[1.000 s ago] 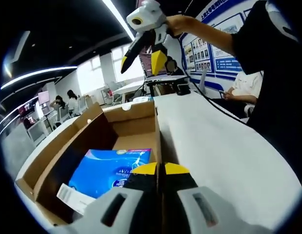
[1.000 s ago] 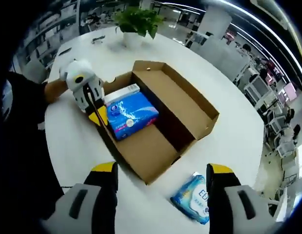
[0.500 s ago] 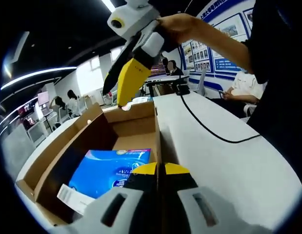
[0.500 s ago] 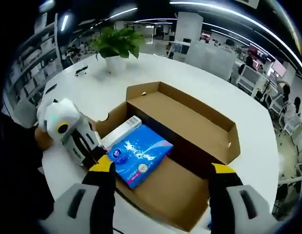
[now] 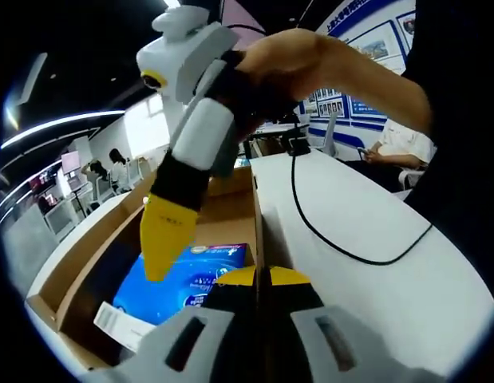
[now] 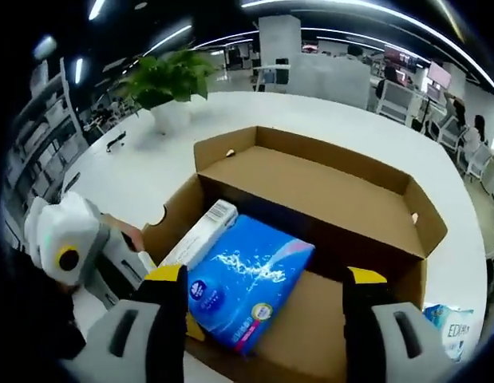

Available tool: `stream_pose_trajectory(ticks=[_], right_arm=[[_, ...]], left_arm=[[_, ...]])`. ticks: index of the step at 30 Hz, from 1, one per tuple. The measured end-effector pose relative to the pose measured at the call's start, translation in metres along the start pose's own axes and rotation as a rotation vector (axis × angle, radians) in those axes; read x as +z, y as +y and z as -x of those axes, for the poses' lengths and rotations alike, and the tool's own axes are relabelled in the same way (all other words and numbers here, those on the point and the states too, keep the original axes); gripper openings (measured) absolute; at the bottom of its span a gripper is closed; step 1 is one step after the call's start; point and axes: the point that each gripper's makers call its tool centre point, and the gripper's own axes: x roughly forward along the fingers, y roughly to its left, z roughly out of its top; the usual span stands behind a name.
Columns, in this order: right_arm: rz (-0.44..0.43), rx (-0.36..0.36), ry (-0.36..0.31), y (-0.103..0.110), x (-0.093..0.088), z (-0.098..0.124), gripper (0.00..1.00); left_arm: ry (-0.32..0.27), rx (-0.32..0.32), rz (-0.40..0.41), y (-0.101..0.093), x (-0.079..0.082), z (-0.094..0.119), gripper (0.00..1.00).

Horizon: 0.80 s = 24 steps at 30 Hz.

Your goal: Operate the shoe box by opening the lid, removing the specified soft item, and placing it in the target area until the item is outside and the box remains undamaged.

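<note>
White office table [image 6: 326, 108] | shoe box [image 6: 310, 191] lid open, blue tissue pack [image 6: 250, 279] inside | left gripper [image 5: 258, 278] clamps box wall | right gripper [image 6: 266, 275] jaws spread | straddle pack squarely, avoid cardboard.

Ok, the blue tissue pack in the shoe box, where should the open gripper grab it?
Come from above and pinch the blue tissue pack across its short width, near its raised end. It lies tilted, leaning against the white carton, so its top face and edges are exposed. The right gripper is already open over it.
</note>
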Motion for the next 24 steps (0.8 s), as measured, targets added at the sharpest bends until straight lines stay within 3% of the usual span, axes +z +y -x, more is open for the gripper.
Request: stream_pose_trajectory(ticks=[12,24], right_arm=[[-0.052,0.013,0.073,0.014,-0.020,-0.028,0.75],[-0.081,-0.004,0.065,0.013,-0.023,-0.028,0.71]], left_arm=[[0.000,0.000,-0.003,-0.006,0.003,0.000,0.02],[0.000,0.001,-0.004,-0.006,0.003,0.000,0.02]])
